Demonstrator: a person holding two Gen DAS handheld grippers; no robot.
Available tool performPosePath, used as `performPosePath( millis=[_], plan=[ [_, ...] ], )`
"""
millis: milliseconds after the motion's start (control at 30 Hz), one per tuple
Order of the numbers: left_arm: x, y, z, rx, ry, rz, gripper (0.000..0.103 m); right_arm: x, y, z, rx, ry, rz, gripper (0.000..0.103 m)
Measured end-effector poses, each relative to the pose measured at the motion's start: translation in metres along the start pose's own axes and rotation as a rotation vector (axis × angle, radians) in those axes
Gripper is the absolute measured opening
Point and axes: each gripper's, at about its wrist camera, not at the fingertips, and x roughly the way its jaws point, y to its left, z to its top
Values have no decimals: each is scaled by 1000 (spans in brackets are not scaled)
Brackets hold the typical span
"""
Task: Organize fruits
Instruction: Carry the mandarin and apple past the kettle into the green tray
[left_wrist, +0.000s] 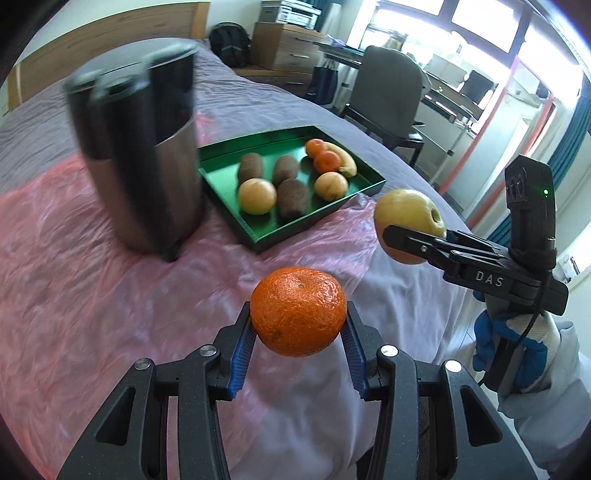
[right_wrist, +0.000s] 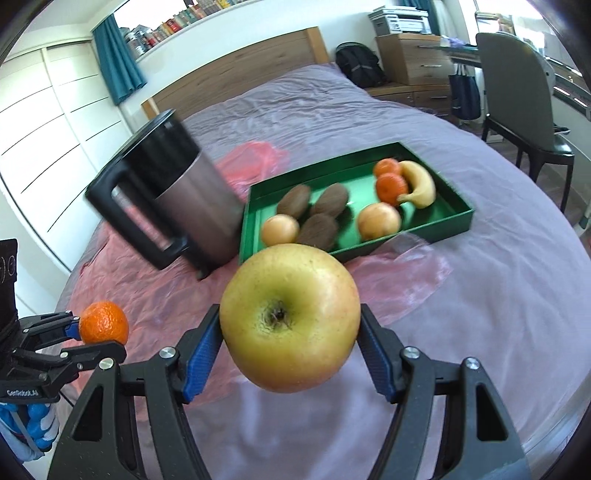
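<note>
My left gripper (left_wrist: 298, 325) is shut on an orange mandarin (left_wrist: 298, 311), held in the air above the bed; the same mandarin (right_wrist: 104, 322) shows at the lower left of the right wrist view. My right gripper (right_wrist: 290, 332) is shut on a yellow-green apple (right_wrist: 290, 317), stem end toward the camera; that apple (left_wrist: 408, 218) appears to the right in the left wrist view. Ahead lies a green tray (right_wrist: 458, 214) holding three kiwis (right_wrist: 317, 229), two pale apples (right_wrist: 378, 221), two mandarins (right_wrist: 391, 188) and a banana (right_wrist: 419, 184). Both grippers hover short of the tray (left_wrist: 229, 162).
A steel jug with a black handle (right_wrist: 192, 199) stands left of the tray on a pink plastic sheet (right_wrist: 155, 295) over the purple bedspread. A chair (right_wrist: 517, 96), desk and drawers stand beyond the bed's right side. A gloved hand (left_wrist: 517, 343) holds the right gripper.
</note>
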Motion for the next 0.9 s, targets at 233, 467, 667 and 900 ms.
performPosePath(
  millis=[233, 467, 667, 900],
  plan=[
    [49, -16, 55, 37, 5, -16, 40, 22, -44, 32, 18, -32, -37, 103],
    [101, -27, 99, 79, 15, -12, 40, 54, -75, 60, 18, -39, -84, 103],
    [141, -31, 115, 82, 44, 5, 40, 76, -97, 84, -16, -29, -148, 103],
    [170, -32, 119, 112, 59, 61, 40, 101, -115, 98, -67, 10, -239, 103]
  ],
)
